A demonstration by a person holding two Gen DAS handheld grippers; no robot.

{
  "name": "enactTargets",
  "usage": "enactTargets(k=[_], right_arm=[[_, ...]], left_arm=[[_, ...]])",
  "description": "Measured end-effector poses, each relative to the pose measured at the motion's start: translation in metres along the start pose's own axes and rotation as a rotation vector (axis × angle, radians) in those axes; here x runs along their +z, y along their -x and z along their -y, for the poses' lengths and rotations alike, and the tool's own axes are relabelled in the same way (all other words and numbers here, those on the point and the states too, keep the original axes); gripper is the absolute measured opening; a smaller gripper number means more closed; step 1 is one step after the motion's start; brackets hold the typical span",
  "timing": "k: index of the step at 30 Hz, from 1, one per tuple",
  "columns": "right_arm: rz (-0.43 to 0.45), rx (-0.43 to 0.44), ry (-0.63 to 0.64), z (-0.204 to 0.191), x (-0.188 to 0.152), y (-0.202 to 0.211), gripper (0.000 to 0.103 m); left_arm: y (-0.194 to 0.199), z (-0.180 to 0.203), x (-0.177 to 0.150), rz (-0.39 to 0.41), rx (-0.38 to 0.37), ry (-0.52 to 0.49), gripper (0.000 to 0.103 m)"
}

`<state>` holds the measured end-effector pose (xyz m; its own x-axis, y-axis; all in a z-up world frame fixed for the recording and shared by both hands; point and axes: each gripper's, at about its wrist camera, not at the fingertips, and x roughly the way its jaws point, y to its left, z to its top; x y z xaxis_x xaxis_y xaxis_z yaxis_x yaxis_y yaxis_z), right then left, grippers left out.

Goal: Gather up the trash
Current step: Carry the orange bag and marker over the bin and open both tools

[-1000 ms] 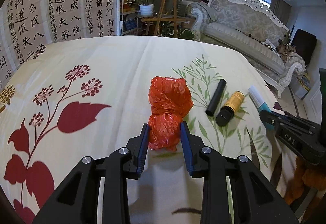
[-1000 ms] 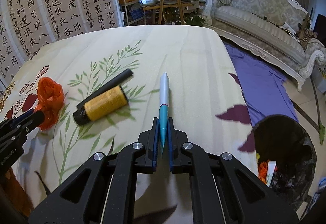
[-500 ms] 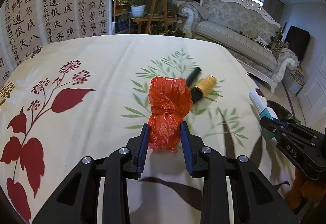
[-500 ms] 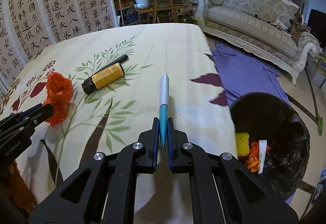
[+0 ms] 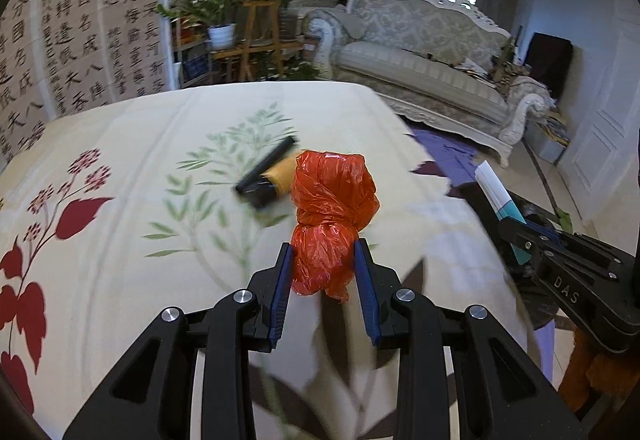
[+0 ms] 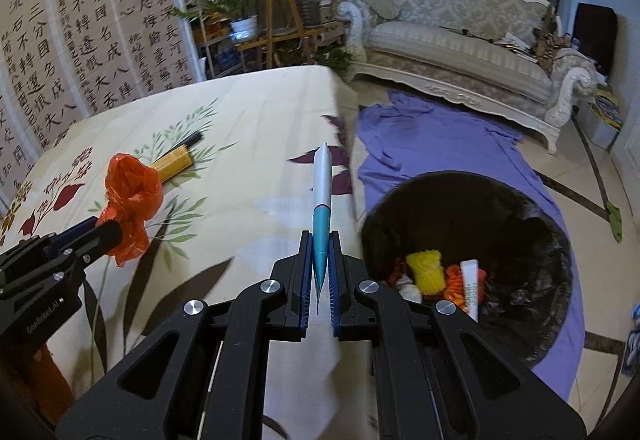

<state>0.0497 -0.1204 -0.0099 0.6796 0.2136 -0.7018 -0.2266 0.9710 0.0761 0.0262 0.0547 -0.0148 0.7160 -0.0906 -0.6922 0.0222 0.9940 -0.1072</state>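
Observation:
My left gripper (image 5: 322, 256) is shut on a crumpled orange plastic bag (image 5: 332, 208) and holds it above the table; the bag also shows in the right wrist view (image 6: 130, 196). My right gripper (image 6: 320, 244) is shut on a white and teal tube (image 6: 322, 200), held near the table's right edge; the tube also shows in the left wrist view (image 5: 498, 196). A black-lined trash bin (image 6: 472, 208) stands on the floor to the right, holding several pieces of trash. A yellow bottle with a black cap (image 5: 270, 182) and a black tube (image 5: 272, 160) lie on the table.
The table carries a cream cloth with red and green leaf prints (image 5: 120, 160). A purple cloth (image 6: 440, 132) lies on the floor under the bin. A white sofa (image 6: 460, 40) and a plant stand (image 6: 280, 20) are behind.
Both grippers have lifted and swung to the right with their loads. The bin has come closer under the right gripper. The bottle and black tube stay on the table.

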Motion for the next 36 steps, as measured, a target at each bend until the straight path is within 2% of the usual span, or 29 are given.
enactTargets(k=[17, 25, 31, 33, 34, 36], right_arm=[[0.019, -0.152, -0.138, 0.090, -0.011, 0.006, 0.008], [0.015, -0.181, -0.182, 0.120, -0.012, -0.001, 0.008], [0.009, -0.185, -0.217, 0.136, -0.012, -0.010, 0.008], [0.011, -0.185, -0.229, 0.140, -0.012, -0.013, 0.011], [0.011, -0.185, -0.237, 0.143, -0.012, -0.014, 0.013], [0.011, -0.191, -0.251, 0.148, -0.012, -0.017, 0.026]], left_arm=[[-0.033, 0.104, 0.013, -0.016, -0.140, -0.169, 0.032], [-0.057, 0.143, 0.017, -0.031, -0.158, -0.226, 0.032], [-0.070, 0.155, 0.022, -0.040, -0.160, -0.260, 0.032], [-0.074, 0.160, 0.022, -0.041, -0.154, -0.274, 0.033], [-0.075, 0.161, 0.021, -0.039, -0.147, -0.276, 0.037], [-0.076, 0.162, 0.021, -0.038, -0.142, -0.278, 0.041]])
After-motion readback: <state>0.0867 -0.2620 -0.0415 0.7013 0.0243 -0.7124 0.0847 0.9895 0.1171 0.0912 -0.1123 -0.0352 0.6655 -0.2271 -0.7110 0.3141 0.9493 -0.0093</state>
